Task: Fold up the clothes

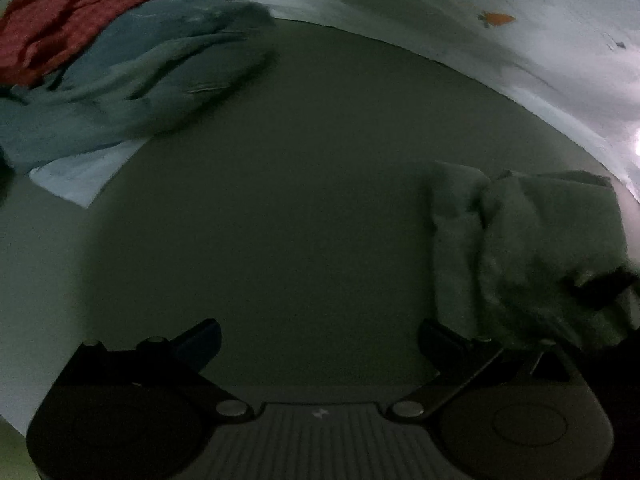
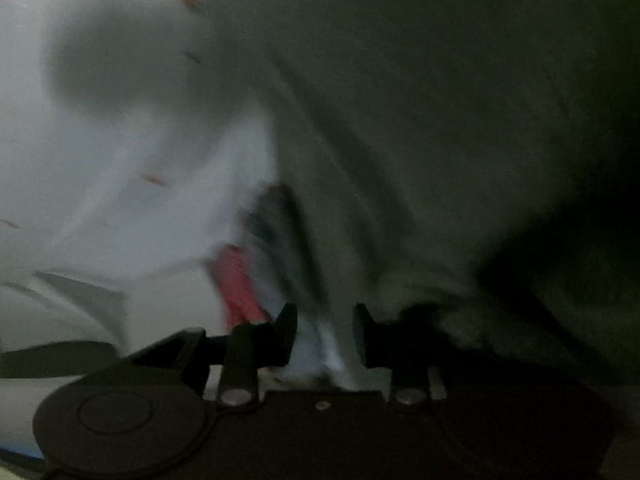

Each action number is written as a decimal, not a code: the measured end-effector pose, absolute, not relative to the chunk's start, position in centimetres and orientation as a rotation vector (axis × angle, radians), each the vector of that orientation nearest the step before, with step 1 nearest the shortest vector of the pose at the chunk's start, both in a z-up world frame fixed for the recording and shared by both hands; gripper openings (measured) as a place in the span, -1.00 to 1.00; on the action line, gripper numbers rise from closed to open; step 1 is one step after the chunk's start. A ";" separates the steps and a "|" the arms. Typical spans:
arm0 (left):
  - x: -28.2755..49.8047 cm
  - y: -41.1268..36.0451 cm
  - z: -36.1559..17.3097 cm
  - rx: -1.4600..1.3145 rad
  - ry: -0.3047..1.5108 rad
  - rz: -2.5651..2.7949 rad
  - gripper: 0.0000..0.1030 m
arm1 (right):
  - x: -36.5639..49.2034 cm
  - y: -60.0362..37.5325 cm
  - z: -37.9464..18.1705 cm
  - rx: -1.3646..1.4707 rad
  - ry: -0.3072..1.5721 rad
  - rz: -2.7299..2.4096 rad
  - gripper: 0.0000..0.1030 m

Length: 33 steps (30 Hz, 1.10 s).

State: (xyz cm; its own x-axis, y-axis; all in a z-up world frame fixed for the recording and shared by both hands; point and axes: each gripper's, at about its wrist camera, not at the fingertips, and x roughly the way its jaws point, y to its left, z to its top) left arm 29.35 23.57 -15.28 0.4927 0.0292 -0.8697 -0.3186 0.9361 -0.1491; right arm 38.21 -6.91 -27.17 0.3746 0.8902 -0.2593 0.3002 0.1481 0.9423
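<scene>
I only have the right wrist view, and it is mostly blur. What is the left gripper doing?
Observer: The left gripper is open, fingers wide apart, nothing between them, above flat grey-green fabric.
Operator: Any clothes waiting?
Observer: Yes, a pile at far left: a red garment lies on a blue-grey garment.
Operator: Anything near that gripper?
Observer: A bunched grey-green garment lies close to its right finger.
</scene>
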 end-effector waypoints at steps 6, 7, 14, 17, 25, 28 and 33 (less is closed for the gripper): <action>30.6 24.0 -14.7 -0.386 0.957 0.148 1.00 | 37.5 -8.2 -24.6 1.339 1.101 0.615 -0.15; 31.3 23.6 -14.6 -0.394 0.947 0.118 1.00 | 37.6 -9.1 -23.6 1.329 1.051 0.598 -0.14; 36.2 19.6 -14.8 -0.379 0.926 -0.081 0.89 | 36.7 -16.3 -19.5 1.266 0.776 0.417 -0.03; 38.1 18.0 -15.2 -0.388 0.939 -0.131 0.77 | 36.9 -18.0 -19.9 1.245 0.758 0.318 -0.04; 41.8 15.1 -16.5 -0.368 0.974 -0.200 0.54 | 40.3 -19.0 -21.1 1.118 0.892 0.221 -0.83; 42.5 14.5 -16.5 -0.397 0.974 -0.273 0.48 | 40.4 -19.6 -22.0 1.119 0.908 0.215 -0.93; 45.2 13.8 -17.2 -0.467 0.989 -0.376 0.48 | 40.5 -19.6 -23.1 1.156 0.915 0.217 -1.00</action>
State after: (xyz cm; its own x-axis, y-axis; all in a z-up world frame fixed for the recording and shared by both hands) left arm 45.19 13.83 -17.23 0.5001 -0.5037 -0.7044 0.0909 0.8395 -0.5357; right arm 40.52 -19.55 -23.11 0.6337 0.5834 -0.5080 0.2928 0.4269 0.8556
